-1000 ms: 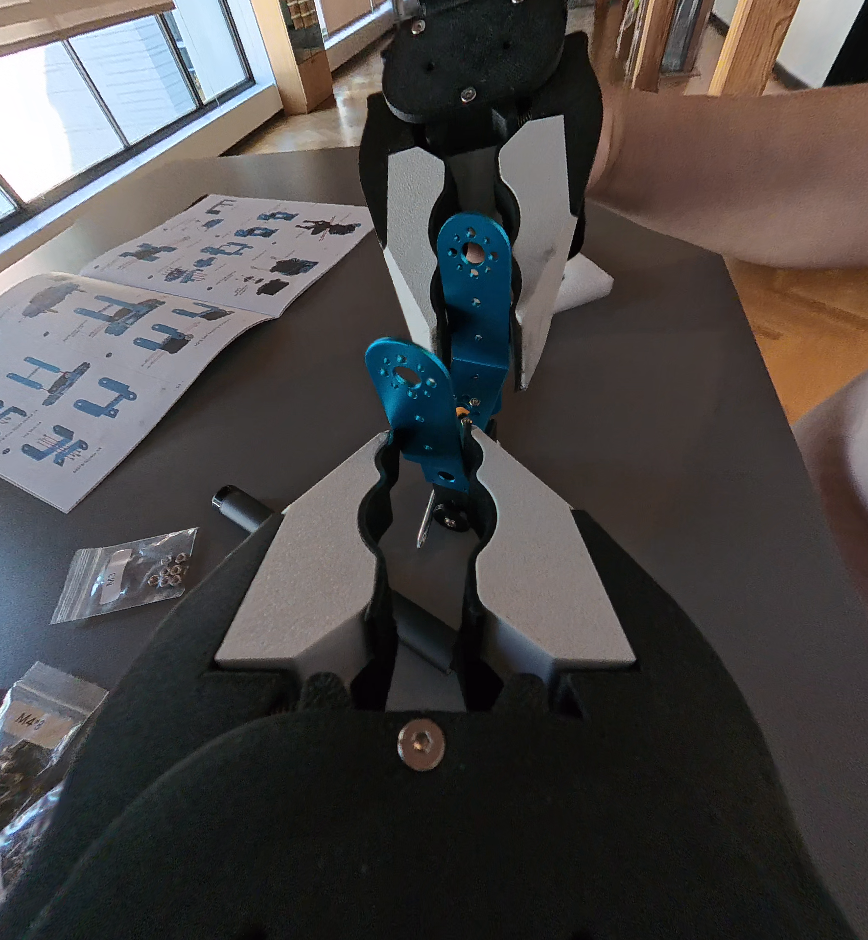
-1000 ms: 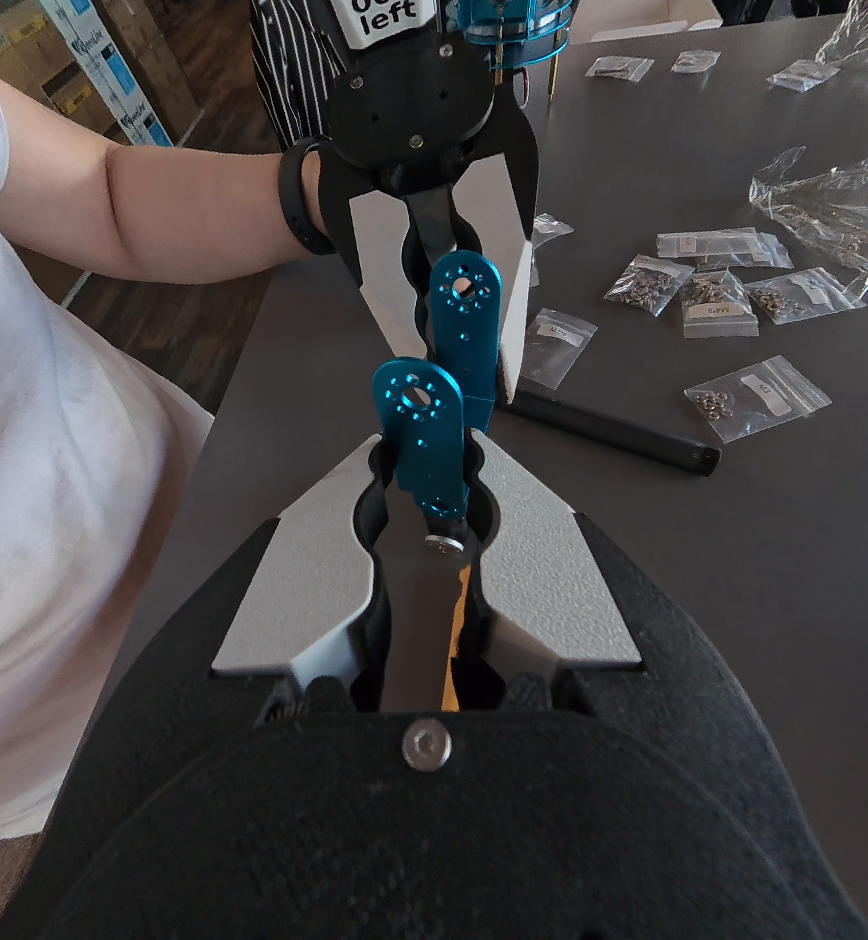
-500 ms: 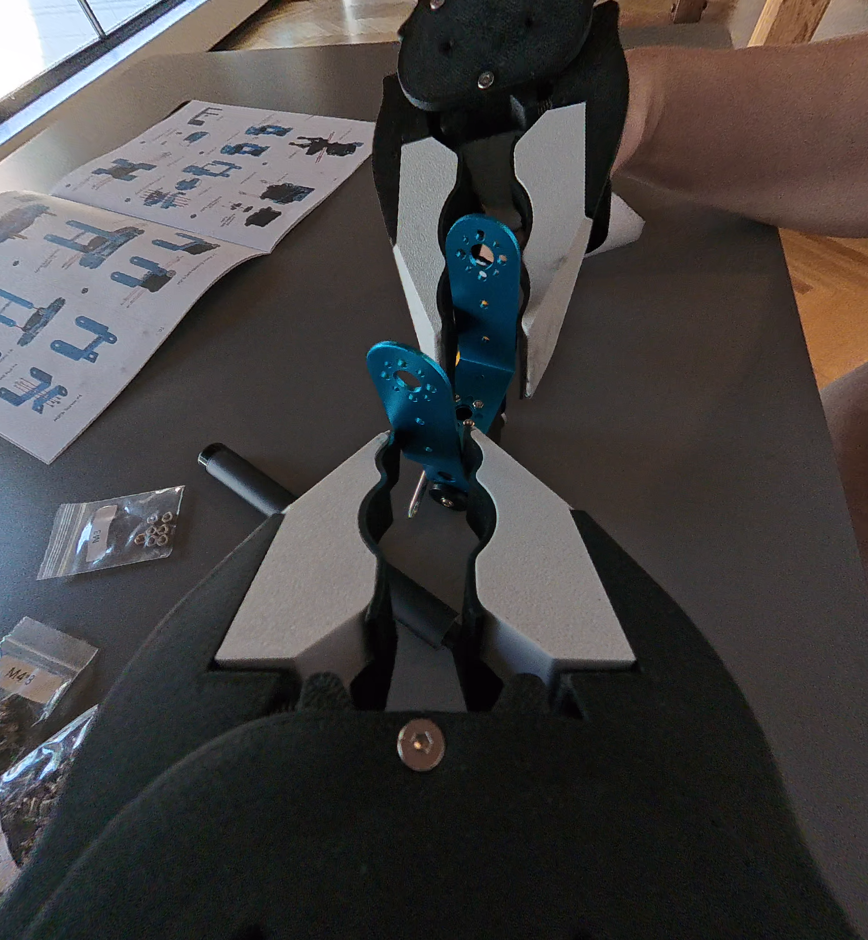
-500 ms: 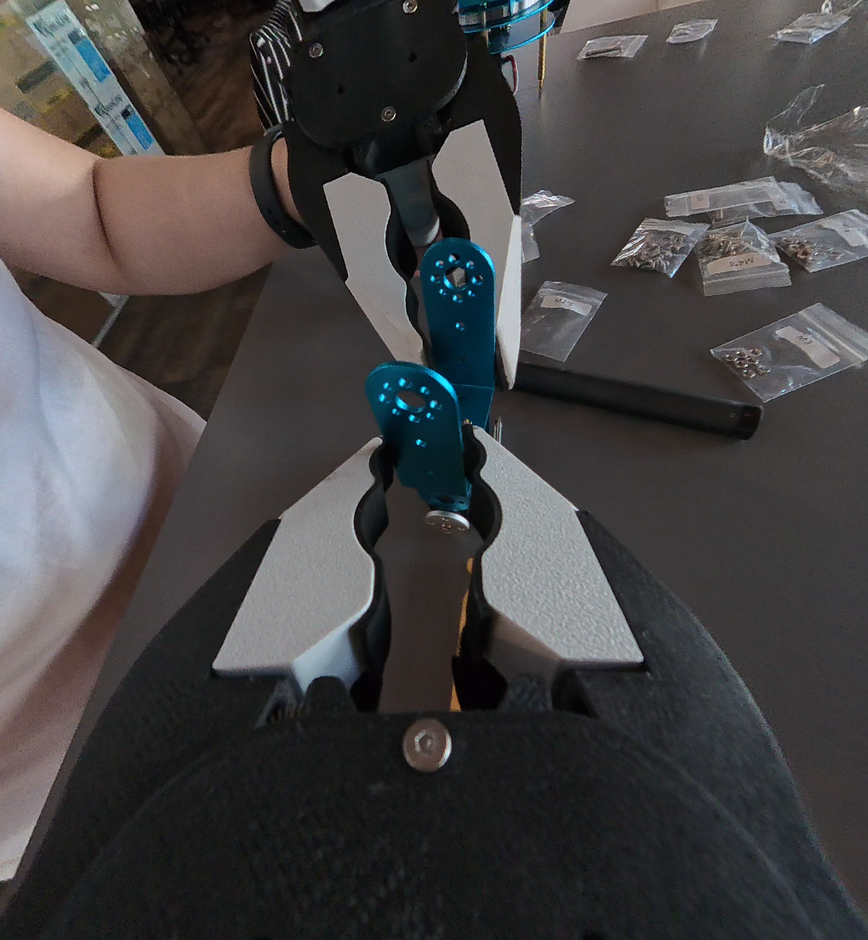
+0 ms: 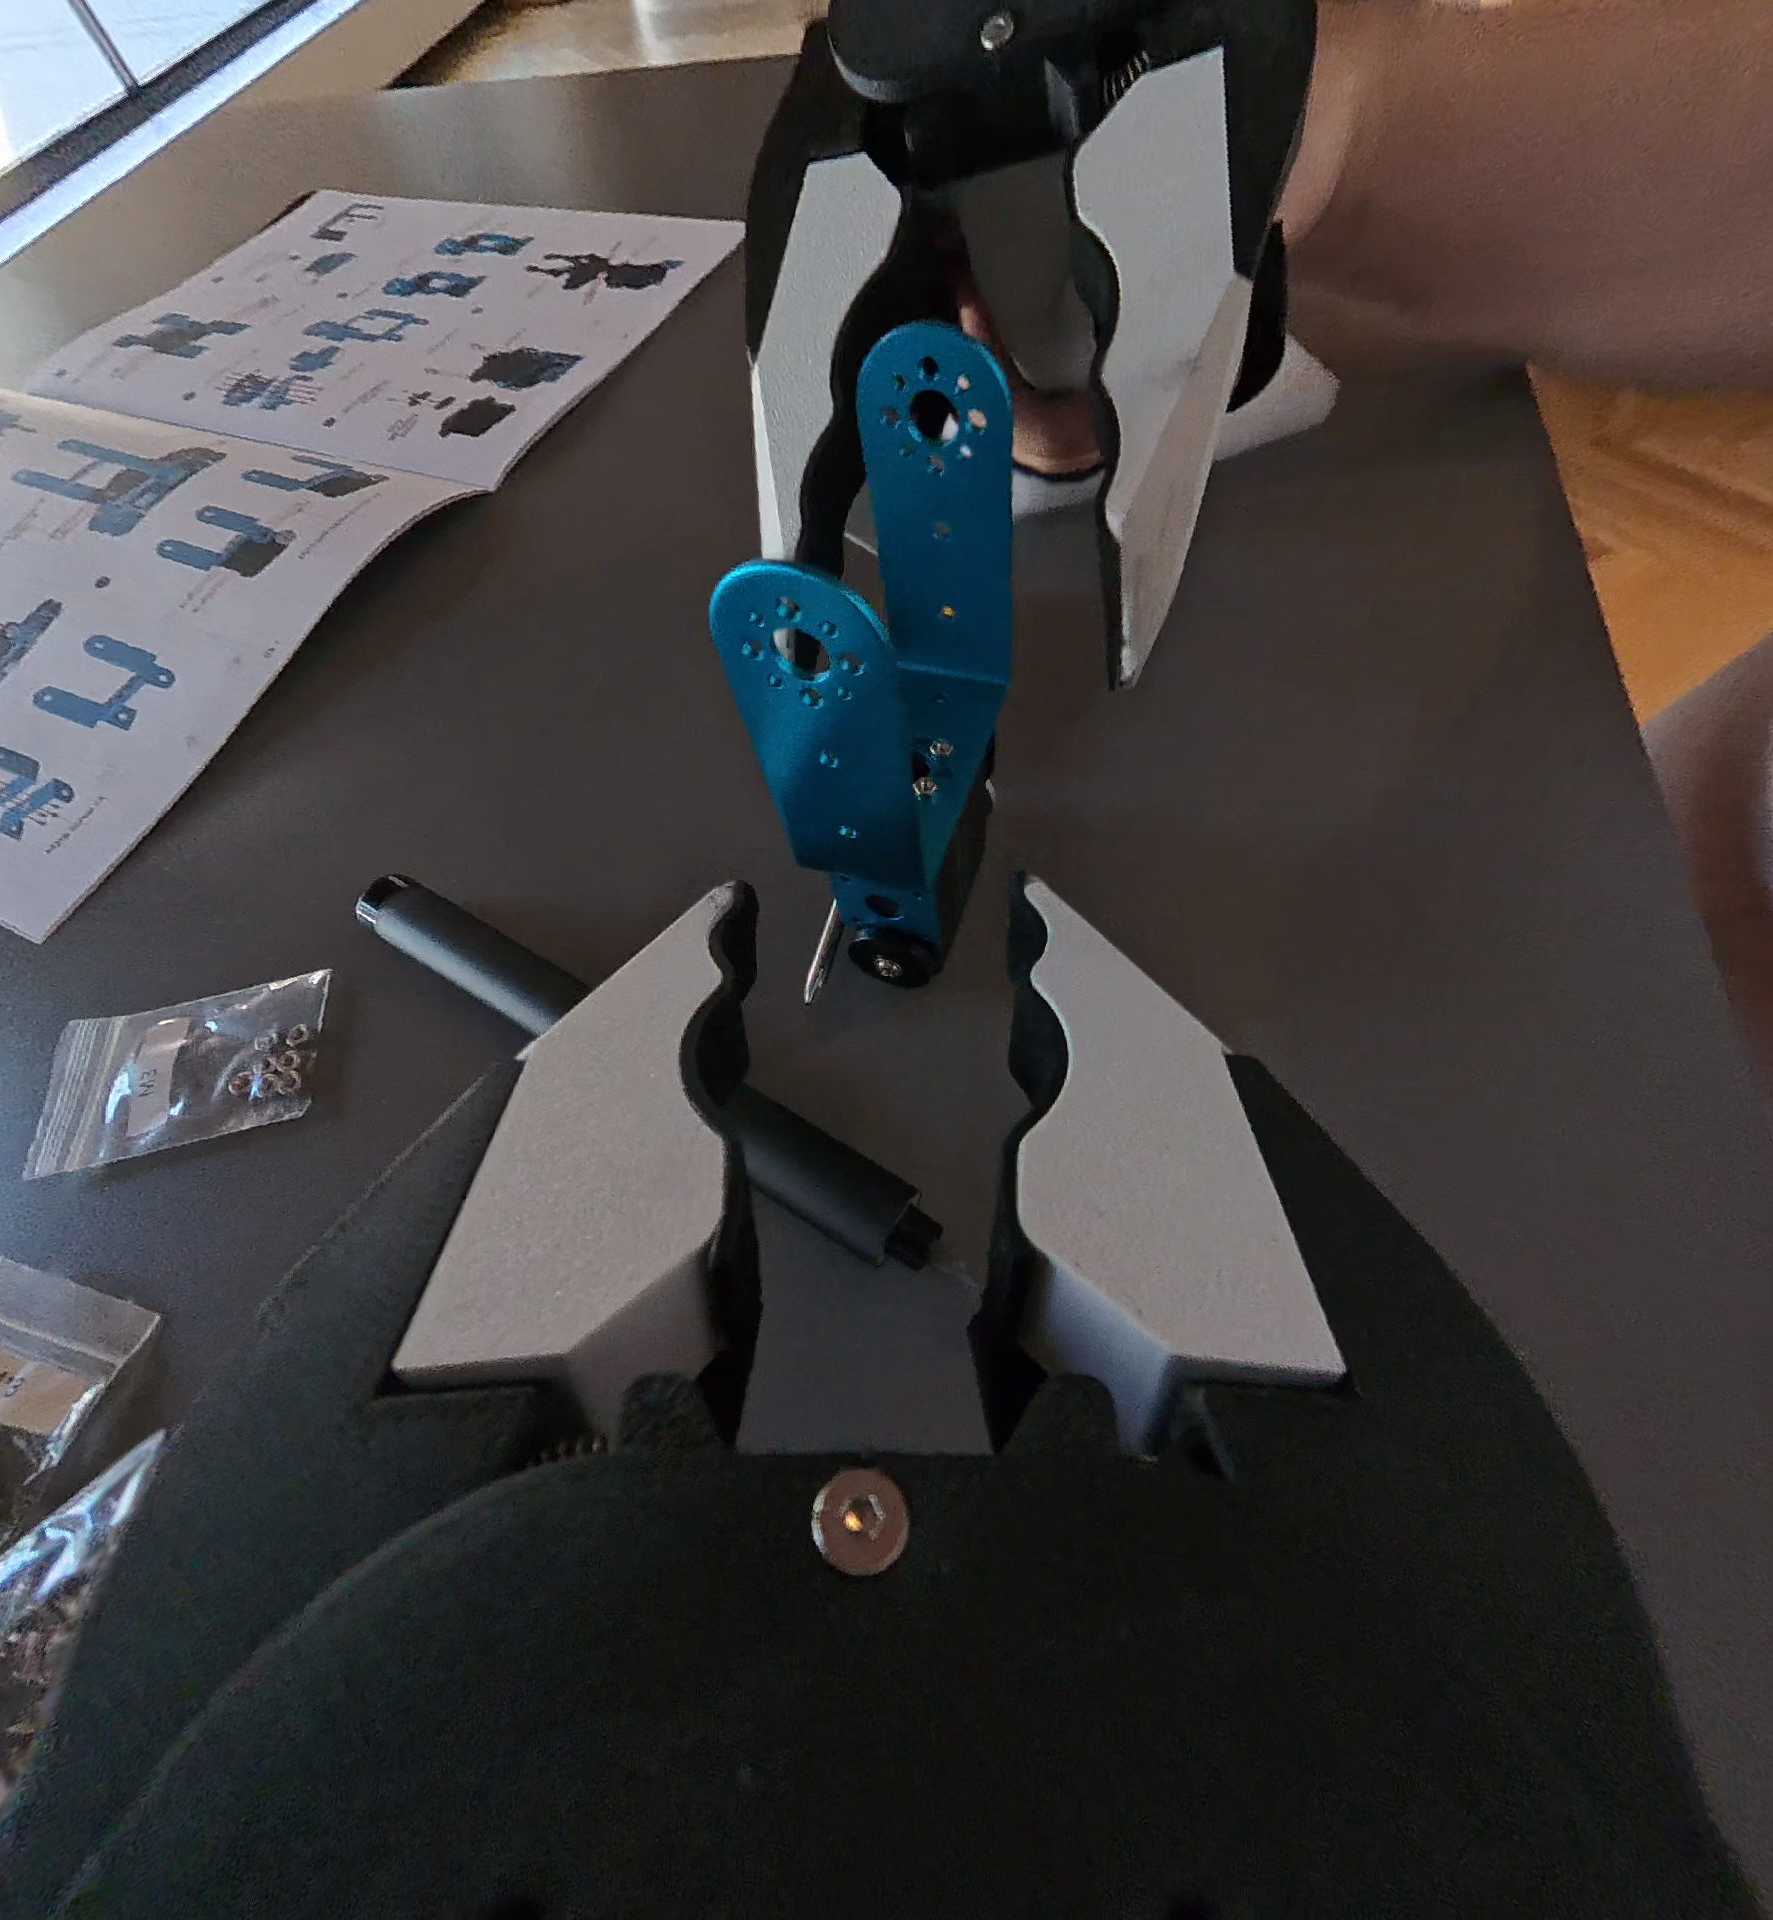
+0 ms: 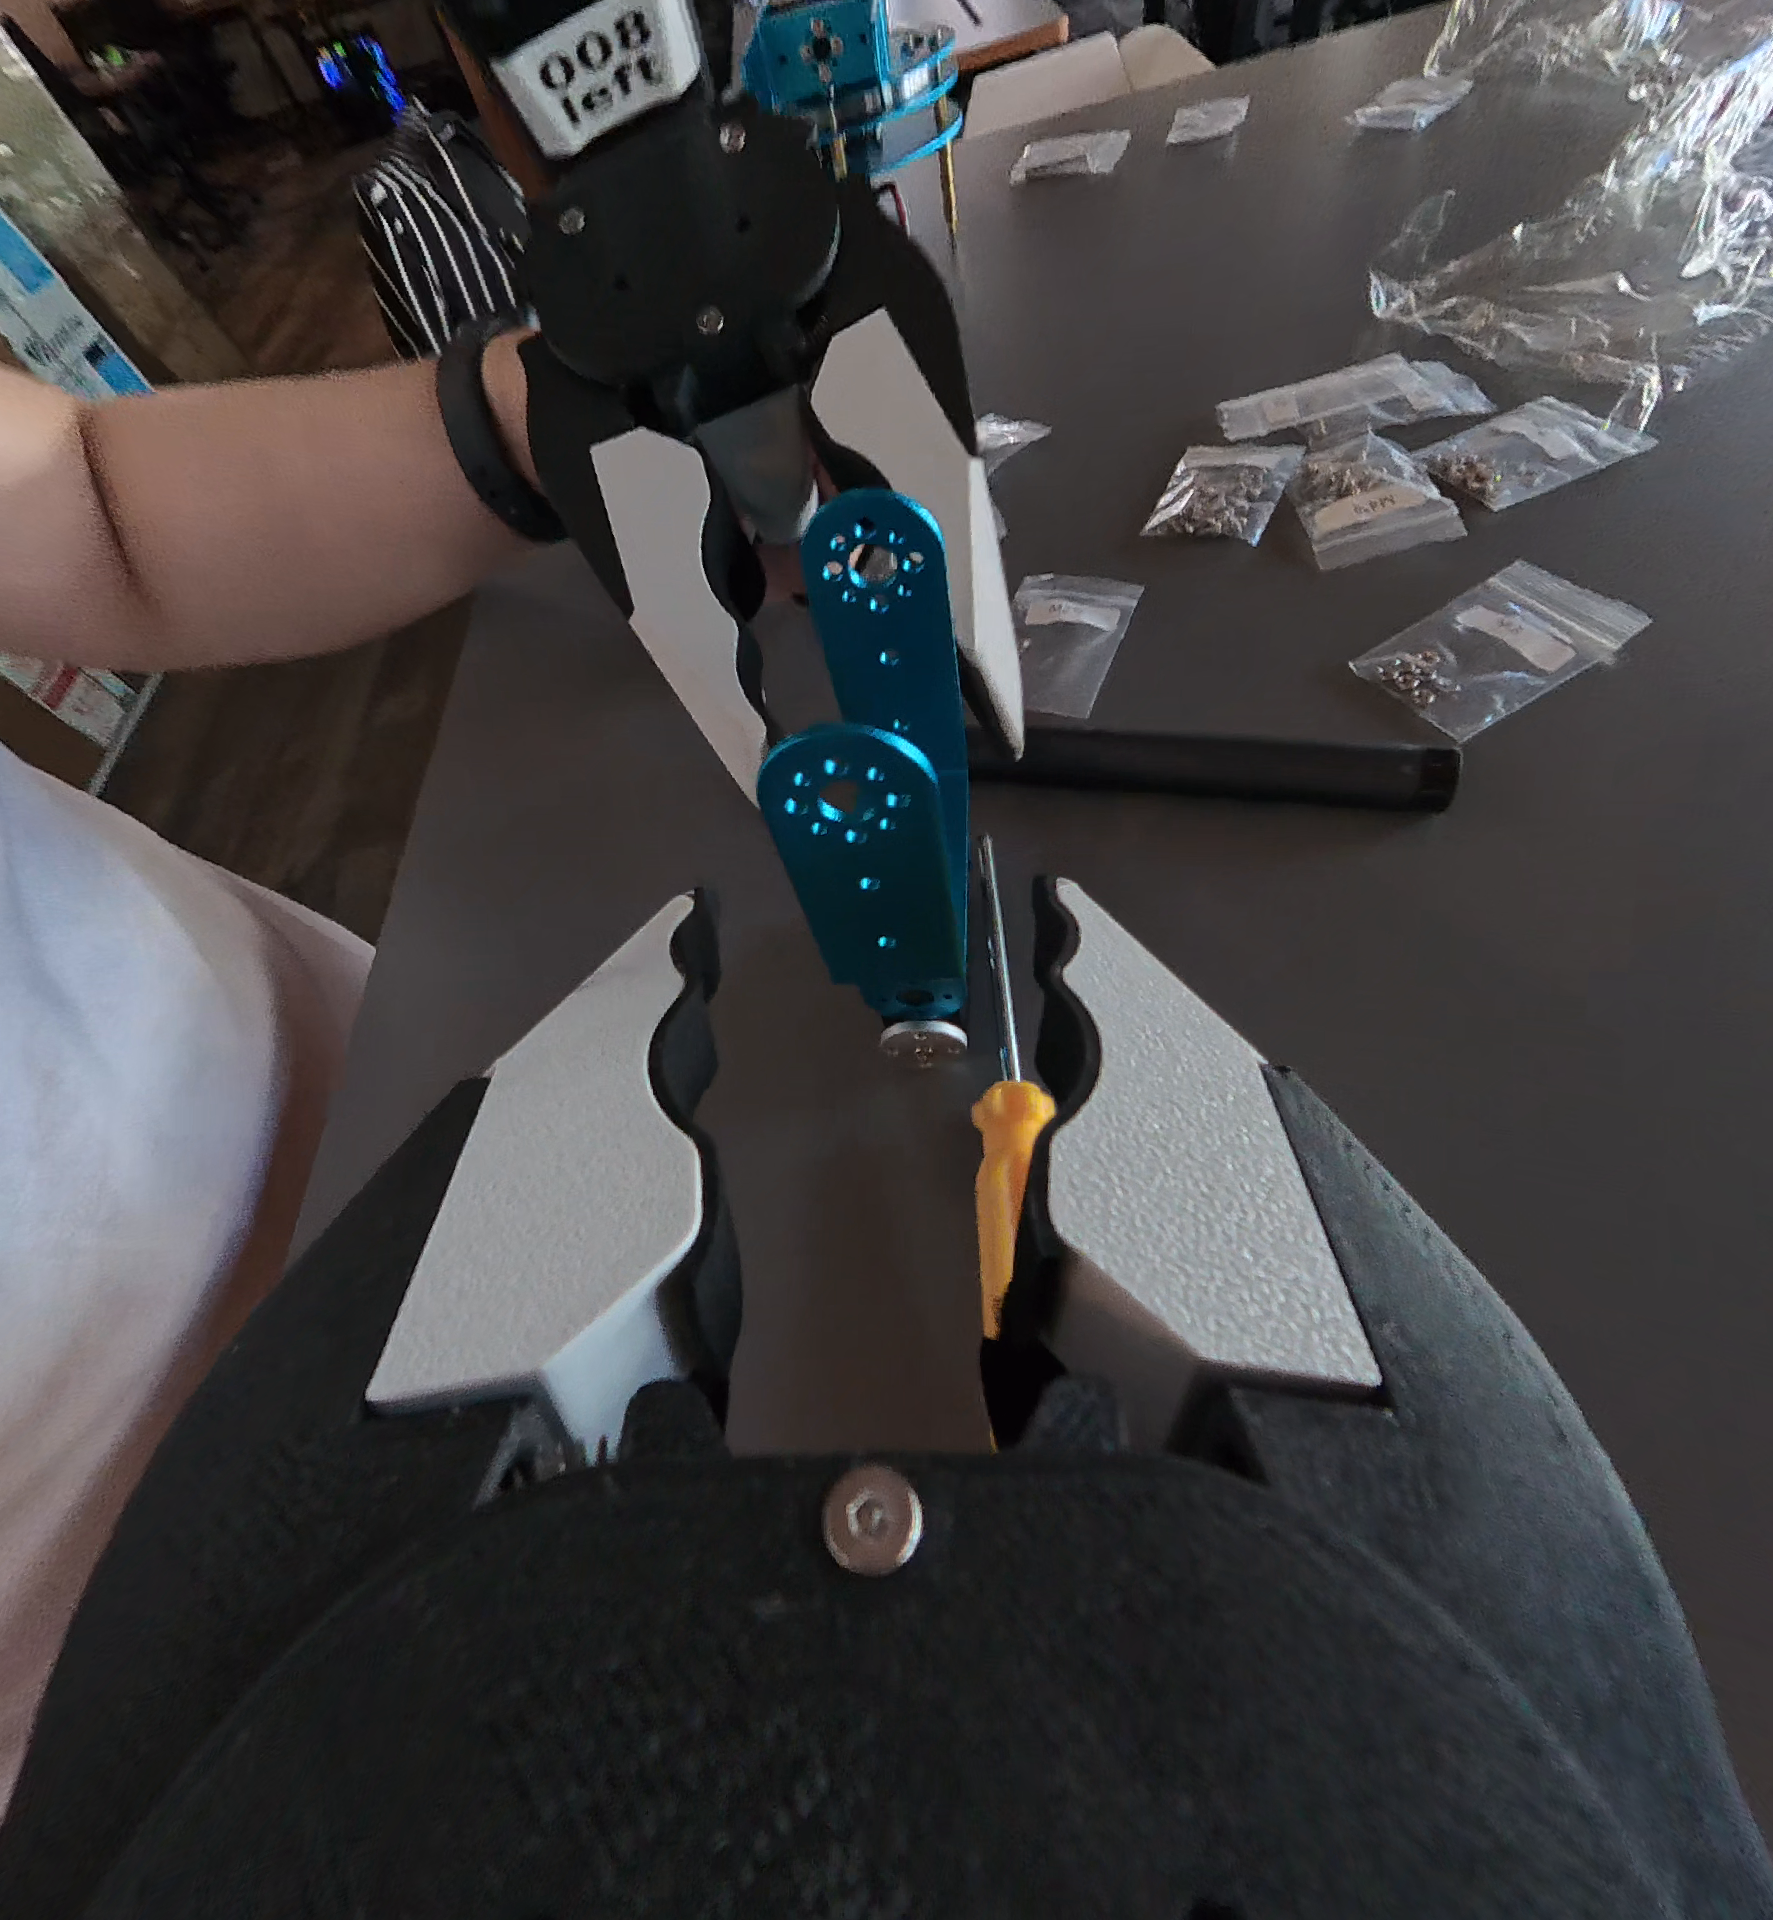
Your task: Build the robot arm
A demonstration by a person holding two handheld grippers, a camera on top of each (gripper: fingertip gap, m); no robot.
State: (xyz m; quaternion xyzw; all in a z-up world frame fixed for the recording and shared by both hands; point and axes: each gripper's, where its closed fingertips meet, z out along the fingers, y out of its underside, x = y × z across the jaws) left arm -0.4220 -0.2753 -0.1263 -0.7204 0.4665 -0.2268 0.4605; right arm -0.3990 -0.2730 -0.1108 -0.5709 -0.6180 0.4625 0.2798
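Observation:
A blue metal bracket assembly (image 5: 840, 748) of two perforated arms stands between my two grippers on the dark table (image 5: 1329, 935), resting on a small round disc (image 6: 921, 1041). My left gripper (image 5: 882, 902) is open, with a jaw on each side of the bracket's base and not touching it. My right gripper (image 6: 874, 899) is also open around the same bracket (image 6: 861, 862) from the opposite side. A screwdriver with a yellow handle (image 6: 1007, 1174) lies along the inner side of its right-hand finger. Each gripper shows open in the other's view.
A black rod (image 5: 487, 961) lies under my left gripper and also shows in the right wrist view (image 6: 1214, 769). An open instruction booklet (image 5: 238, 468) and bags of small hardware (image 5: 175, 1081) (image 6: 1495, 644) lie around. Crumpled clear plastic (image 6: 1609, 239) is at the back. A person's forearm (image 6: 238, 520) is at the table's edge.
Both grippers were shut on the blue bracket. Both have now opened and let it go. The screwdriver's yellow handle now shows between the right gripper's jaws.

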